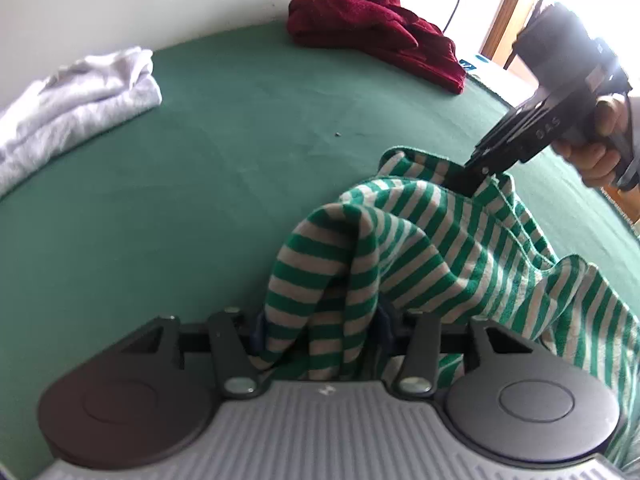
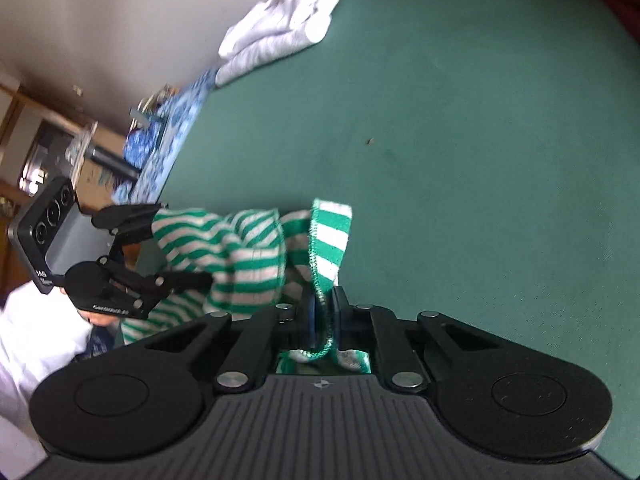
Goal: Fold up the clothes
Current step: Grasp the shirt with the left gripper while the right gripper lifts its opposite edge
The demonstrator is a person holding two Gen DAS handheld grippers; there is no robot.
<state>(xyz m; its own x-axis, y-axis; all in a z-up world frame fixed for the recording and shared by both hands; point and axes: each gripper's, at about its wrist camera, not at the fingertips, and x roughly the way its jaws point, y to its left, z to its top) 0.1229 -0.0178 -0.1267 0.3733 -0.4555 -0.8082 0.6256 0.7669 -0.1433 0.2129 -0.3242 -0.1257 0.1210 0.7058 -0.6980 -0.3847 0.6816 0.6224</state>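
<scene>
While both claws are clamping the green-and-white striped garment (image 1: 400,248), left gripper (image 1: 320,332) is pinching a bunched fold at 6 o'clock and right gripper (image 1: 474,178) is biting its edge at 3 o'clock above the green table (image 1: 240,160). Folded white cloth (image 1: 76,96) is lying at 10 o'clock, maroon garment (image 1: 376,28) at 12.

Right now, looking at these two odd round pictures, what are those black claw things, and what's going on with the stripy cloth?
There is no robot here. A person holds a handheld gripper in each hand, and each carries a wide-angle camera looking along its two fingers, which bends the pictures. One picture comes from the left gripper, the other from the right gripper. Both are shut on the green-and-white striped garment, holding it over the green table cover. Also lying there: a folded white cloth and a dark red garment at the far edge.
</scene>
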